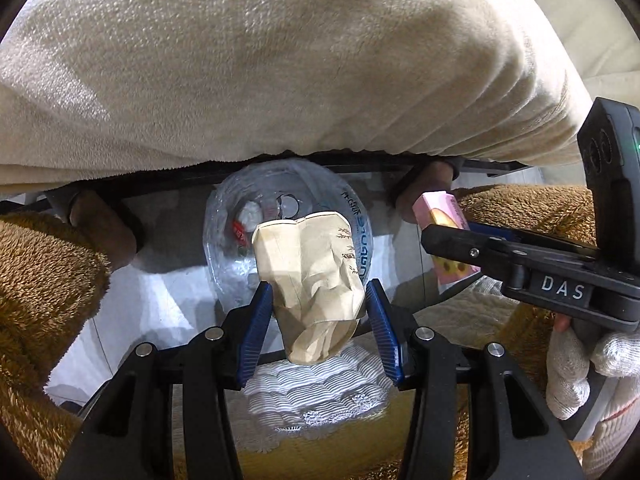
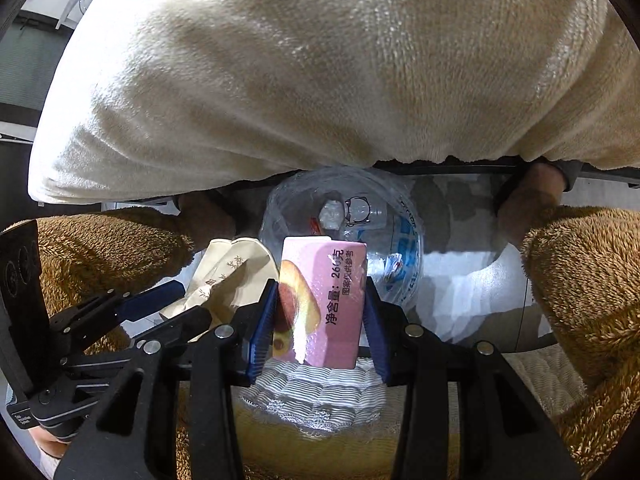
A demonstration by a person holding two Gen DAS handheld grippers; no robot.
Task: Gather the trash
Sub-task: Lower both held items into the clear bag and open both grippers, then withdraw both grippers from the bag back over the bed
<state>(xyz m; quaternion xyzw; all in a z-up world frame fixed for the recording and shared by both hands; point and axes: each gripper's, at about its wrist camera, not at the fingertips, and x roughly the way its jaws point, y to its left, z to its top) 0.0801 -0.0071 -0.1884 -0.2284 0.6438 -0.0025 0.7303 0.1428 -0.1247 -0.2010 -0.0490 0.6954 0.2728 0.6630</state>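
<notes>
Blue ribbed pads of my left gripper (image 1: 318,322) clench a crumpled beige paper cup (image 1: 310,280); my right gripper (image 2: 320,320) clamps a pink snack box (image 2: 324,304) by its two narrow sides. Both items hang above the mouth of a bin lined with a clear plastic bag (image 1: 288,200), which already holds small scraps. Cup: long axis roughly along my fingers, crushed base toward the camera, wider end toward the bin. Box: long axis likewise along the fingers, far end over the bag's near rim, printed face up. Risks, as I judge them: the box sits toward the bin's near edge, so letting go here could tip it onto the rim and out onto the floor (image 2: 480,288); both grippers crowd one opening, and the box and cup may collide; the soft cup may cling to one pad and fall off-centre.
</notes>
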